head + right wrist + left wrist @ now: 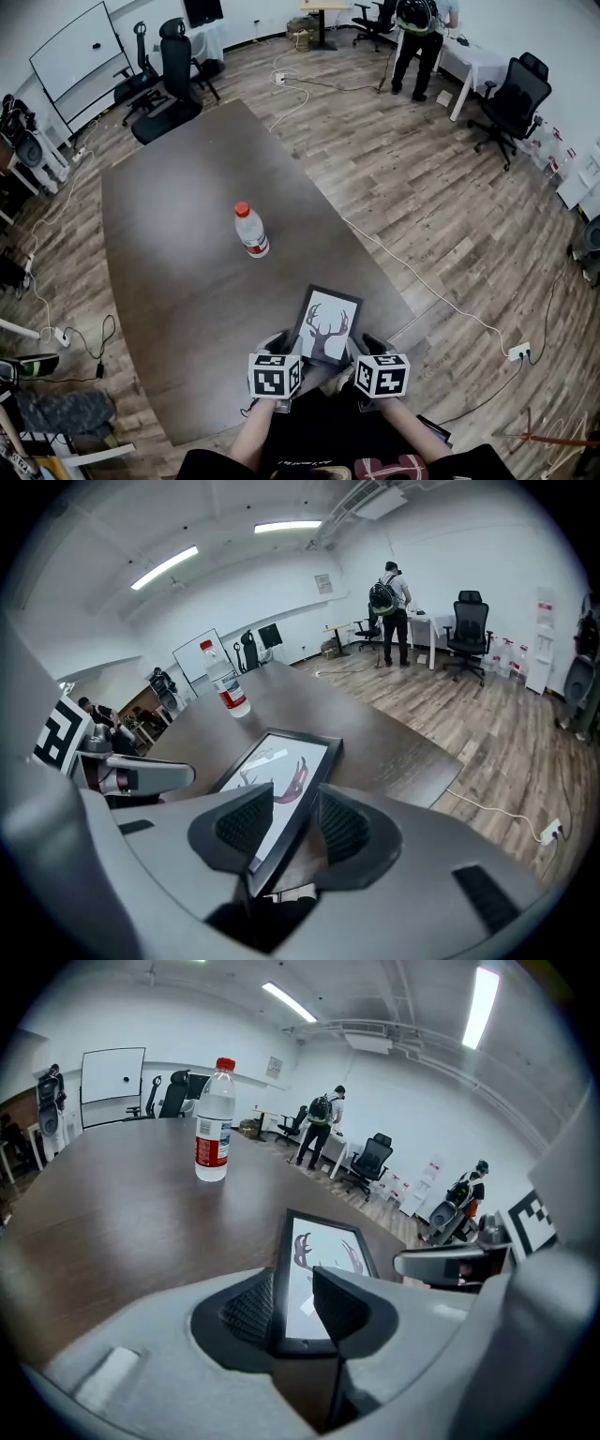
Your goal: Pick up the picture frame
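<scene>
The worktop (178,244) bears the frame (326,324), which lies flat with a near edge between each pair of jaws. The left gripper (292,1302) and right gripper (286,822) both gape, gripping nothing. If they close unevenly, the frame may skew or slip off the pads.

Bright, even light falls from the ceiling strip lamps (289,1002), and the dark table (169,234) takes a soft sheen with barely any shadow. Both gripper views bulge like a fisheye, black at the corners, their nearest parts soft and blurred.
</scene>
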Action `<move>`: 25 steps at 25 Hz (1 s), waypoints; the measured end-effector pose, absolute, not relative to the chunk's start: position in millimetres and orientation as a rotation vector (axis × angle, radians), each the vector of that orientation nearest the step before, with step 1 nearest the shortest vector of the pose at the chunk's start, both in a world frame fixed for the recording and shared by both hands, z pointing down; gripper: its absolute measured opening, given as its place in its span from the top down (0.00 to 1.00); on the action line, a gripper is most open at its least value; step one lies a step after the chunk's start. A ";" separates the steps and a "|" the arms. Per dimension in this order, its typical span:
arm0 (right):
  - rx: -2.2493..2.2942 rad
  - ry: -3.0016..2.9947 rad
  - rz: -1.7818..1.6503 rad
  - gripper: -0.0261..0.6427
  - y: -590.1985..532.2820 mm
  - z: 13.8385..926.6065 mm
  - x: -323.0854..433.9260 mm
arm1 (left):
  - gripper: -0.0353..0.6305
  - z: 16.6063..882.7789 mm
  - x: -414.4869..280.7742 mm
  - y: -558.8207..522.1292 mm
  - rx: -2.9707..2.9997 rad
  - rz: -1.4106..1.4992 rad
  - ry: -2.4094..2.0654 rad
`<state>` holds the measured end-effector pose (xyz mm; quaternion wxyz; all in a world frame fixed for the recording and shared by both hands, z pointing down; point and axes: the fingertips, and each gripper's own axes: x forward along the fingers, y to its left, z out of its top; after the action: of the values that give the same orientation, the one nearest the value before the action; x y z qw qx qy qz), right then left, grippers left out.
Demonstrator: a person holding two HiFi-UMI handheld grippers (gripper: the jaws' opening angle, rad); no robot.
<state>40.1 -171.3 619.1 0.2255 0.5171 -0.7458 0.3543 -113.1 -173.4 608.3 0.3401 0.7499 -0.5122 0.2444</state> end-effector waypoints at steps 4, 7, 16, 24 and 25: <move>1.431 -2.031 0.976 0.74 -172.6 626.1 36.5 | 0.76 611.5 -112.4 -173.3 1.960 0.658 -1.315; 1.431 -2.018 0.978 0.74 -174.4 630.9 33.9 | 0.76 617.1 -113.5 -173.5 1.952 0.670 -1.312; 1.430 -1.983 0.993 0.76 -177.6 635.7 29.5 | 0.76 625.8 -115.0 -175.0 1.931 0.693 -1.291; 1.437 -1.951 1.020 0.76 -177.7 643.4 34.5 | 0.76 634.8 -111.9 -178.0 1.914 0.720 -1.280; 1.436 -1.949 1.021 0.76 -177.8 643.7 34.2 | 0.76 635.7 -111.6 -178.2 1.911 0.722 -1.276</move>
<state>34.2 -177.8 643.7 0.2544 0.5285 -0.7174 0.3760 -111.6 -178.2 635.7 0.3580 0.7408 -0.4947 0.2800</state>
